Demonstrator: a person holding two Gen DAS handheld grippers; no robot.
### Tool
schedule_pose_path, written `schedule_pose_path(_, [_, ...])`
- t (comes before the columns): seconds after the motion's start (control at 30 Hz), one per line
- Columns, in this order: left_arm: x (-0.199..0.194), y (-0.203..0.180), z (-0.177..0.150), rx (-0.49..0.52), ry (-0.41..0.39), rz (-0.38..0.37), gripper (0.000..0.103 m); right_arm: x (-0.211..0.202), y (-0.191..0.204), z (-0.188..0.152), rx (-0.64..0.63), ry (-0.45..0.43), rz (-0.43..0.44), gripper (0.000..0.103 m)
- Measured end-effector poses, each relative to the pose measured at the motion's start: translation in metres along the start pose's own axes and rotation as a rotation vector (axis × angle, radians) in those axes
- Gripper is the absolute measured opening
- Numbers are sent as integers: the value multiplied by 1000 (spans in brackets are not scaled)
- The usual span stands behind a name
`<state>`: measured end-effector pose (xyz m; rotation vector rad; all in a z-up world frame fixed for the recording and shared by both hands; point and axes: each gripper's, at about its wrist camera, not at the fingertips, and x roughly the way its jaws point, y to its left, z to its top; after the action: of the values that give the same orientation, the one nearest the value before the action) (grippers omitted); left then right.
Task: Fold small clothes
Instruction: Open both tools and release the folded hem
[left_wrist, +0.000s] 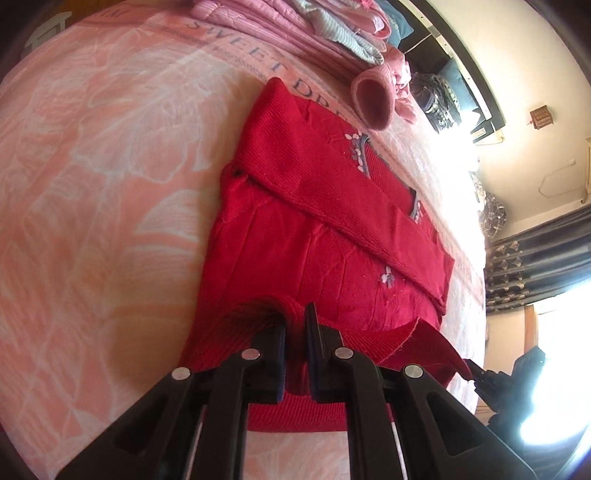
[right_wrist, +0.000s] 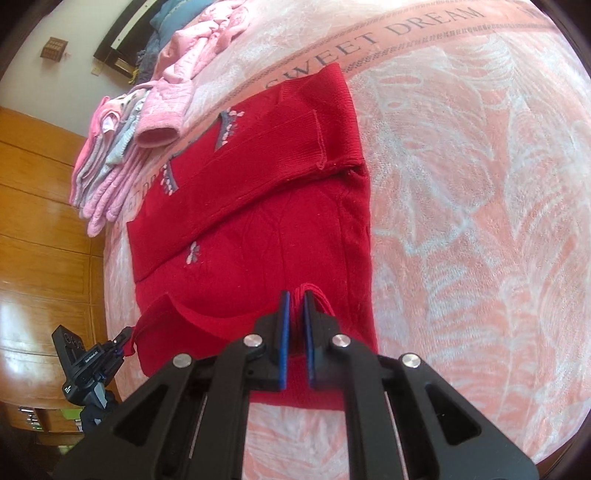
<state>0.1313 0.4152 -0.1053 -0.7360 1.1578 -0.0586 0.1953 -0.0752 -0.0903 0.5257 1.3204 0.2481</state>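
Red knit sweater (left_wrist: 314, 221) lies on the pink floral blanket (left_wrist: 92, 184), sleeves folded across its body. Left gripper (left_wrist: 295, 325) is clamped on the near hem's ribbed edge; right gripper (right_wrist: 294, 310) likewise — both reach in low, lifting that hem. A pile of pink folded clothes (right_wrist: 110, 162) sits just beyond the sweater.

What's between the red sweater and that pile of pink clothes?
Only bare pink blanket, seen in the right wrist view, between the red sweater and the pink pile.
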Motion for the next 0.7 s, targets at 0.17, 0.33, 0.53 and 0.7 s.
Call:
schedule_pose_path(0.17, [19, 10, 10, -38, 54, 16, 16, 17, -17, 8, 26, 5, -47, 13])
schedule_pose_path(0.33, [-1, 25, 20, -88, 43, -55, 27, 5, -34, 12, 38, -48, -62, 25])
schedule_pose_path(0.53, [-42, 38, 30, -13, -78, -6, 35, -12, -46, 10, 23, -96, -87, 25])
schedule_pose_path(0.7, [-40, 10, 31, 166, -77, 28, 35, -17, -37, 14, -2, -131, -67, 26])
